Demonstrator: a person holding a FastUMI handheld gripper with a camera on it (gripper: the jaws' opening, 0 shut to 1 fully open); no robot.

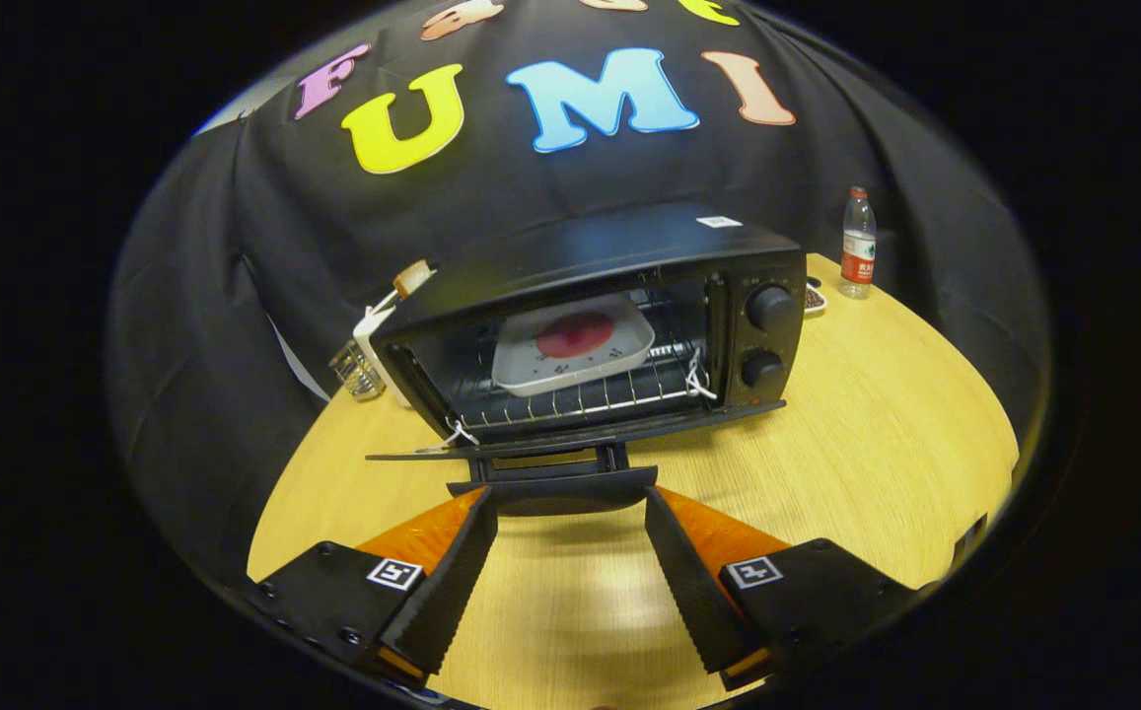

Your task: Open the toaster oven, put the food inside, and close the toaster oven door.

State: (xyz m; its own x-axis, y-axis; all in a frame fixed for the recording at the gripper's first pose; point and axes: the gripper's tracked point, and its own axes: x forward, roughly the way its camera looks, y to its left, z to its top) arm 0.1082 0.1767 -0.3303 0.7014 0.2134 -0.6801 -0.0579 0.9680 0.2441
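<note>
A black toaster oven [629,266] stands on the round wooden table [876,444] with its door [570,439] folded down flat. Inside, on the wire rack [580,399], rests a white square tray [575,345] holding a round red piece of food [576,334]. The door's handle [550,486] sticks out toward me, just ahead of my fingertips and level with them. My gripper [570,503] is open, its fingers spread a little wider than the handle and touching nothing.
Two knobs [770,309] sit on the oven's right panel. A water bottle [858,243] and a small dish [813,297] stand behind the oven at the right. A white object and a glass jar [358,370] stand behind its left side.
</note>
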